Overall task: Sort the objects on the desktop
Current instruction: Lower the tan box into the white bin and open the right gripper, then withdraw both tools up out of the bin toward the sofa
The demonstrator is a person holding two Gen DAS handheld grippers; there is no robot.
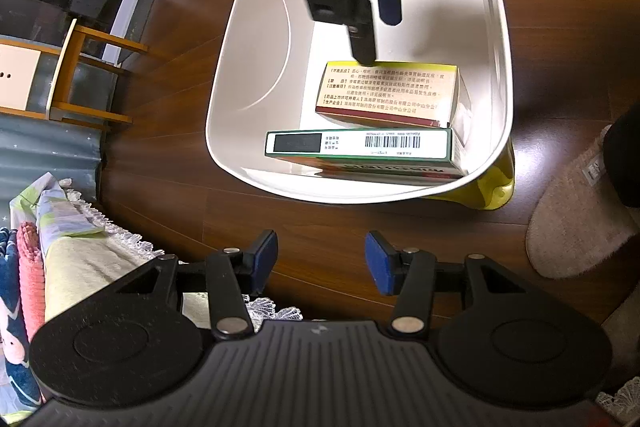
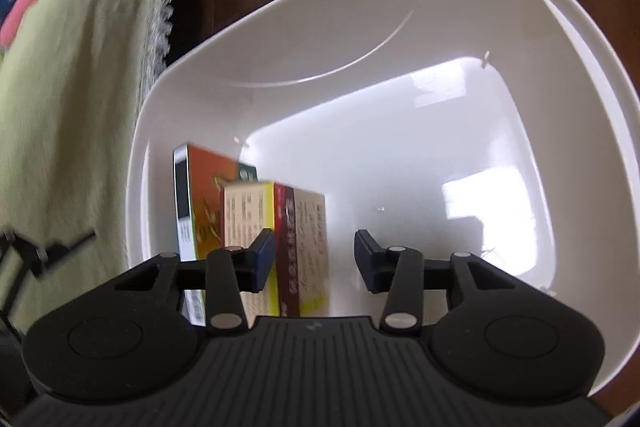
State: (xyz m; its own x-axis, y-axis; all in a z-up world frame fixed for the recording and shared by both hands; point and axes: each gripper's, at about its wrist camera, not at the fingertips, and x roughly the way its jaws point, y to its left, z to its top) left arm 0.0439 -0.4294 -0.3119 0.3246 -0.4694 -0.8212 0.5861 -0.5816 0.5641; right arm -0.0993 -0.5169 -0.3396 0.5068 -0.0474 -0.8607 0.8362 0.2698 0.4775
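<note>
Underneath everything runs the dark wooden floor, filling most of the left wrist view. On it, in the upper middle of that frame, sits the white tub, whose rim nearly fills the right wrist view. A fabric slipper lies at the right edge, and folded bedding occupies the lower left, showing again as a yellow-green blur at the left of the right wrist view.

Inside the tub, toward its lower right, stand two cartons side by side: the green-edged box, barcode side up, and just above it the yellow and red box, printed with red text.

At the bottom centre, the left gripper hangs over bare floor, jaws spread and empty. From the top of the frame the right gripper reaches down into the tub, its fingers apart, holding nothing, one tip just at the yellow and red box.
</note>
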